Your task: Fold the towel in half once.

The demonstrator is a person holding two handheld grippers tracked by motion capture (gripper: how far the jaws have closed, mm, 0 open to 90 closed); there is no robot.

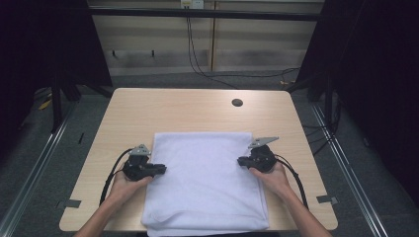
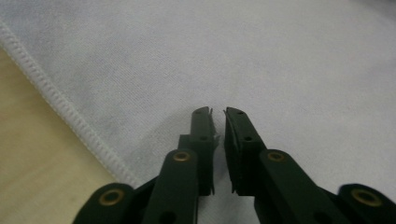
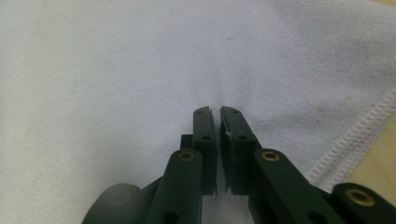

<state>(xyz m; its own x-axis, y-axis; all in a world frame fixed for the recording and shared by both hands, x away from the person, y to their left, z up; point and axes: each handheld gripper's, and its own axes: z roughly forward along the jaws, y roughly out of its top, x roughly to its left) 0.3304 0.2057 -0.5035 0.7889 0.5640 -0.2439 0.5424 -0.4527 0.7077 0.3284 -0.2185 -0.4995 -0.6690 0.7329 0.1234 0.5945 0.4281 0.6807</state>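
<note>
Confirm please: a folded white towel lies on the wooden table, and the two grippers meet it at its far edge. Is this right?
Not quite. The white towel does lie folded on the wooden table, but the left gripper and right gripper meet it at its left and right side edges, about midway along, not at its far edge. The high view shows this.

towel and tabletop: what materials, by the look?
Towel: white woven fabric, likely cotton or microfibre; matte, fine ribbed weave and a stitched hem show in the left gripper view. Table: probably laminate over board, since its pale wood-grain pattern looks smooth and its edges are uniform and rounded.
</note>
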